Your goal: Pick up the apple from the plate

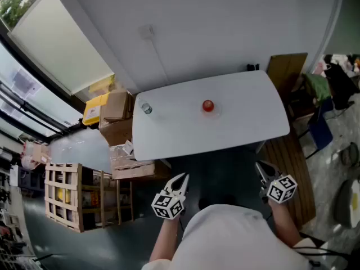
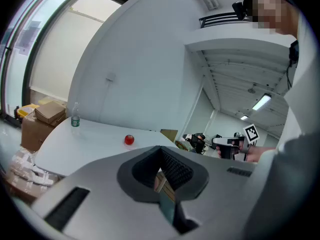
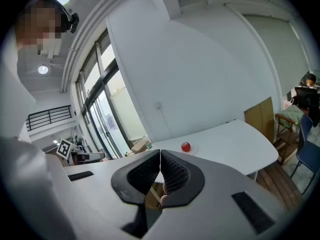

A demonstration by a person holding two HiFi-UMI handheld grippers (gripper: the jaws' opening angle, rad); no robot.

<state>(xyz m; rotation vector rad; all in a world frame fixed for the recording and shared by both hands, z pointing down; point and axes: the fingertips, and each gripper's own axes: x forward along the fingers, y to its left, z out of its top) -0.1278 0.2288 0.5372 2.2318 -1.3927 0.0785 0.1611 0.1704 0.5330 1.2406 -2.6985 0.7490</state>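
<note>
A small red apple [image 1: 208, 106] rests on a pale plate [image 1: 216, 112] near the middle of the white table [image 1: 242, 122]. It also shows as the apple [image 2: 129, 140] in the left gripper view and the apple [image 3: 186, 147] in the right gripper view. My left gripper [image 1: 181, 179] hangs below the table's near edge, jaws shut and empty. On the other side my right gripper [image 1: 261, 168] is held off the table too, its jaws touching with nothing between them. Both are well short of the apple.
A clear water bottle [image 1: 146, 108] stands at the table's left end. Cardboard boxes [image 1: 115, 117] and a wooden crate [image 1: 64, 196] crowd the floor to the left. A brown board [image 1: 286, 69] and a blue chair [image 1: 318, 131] are at the right.
</note>
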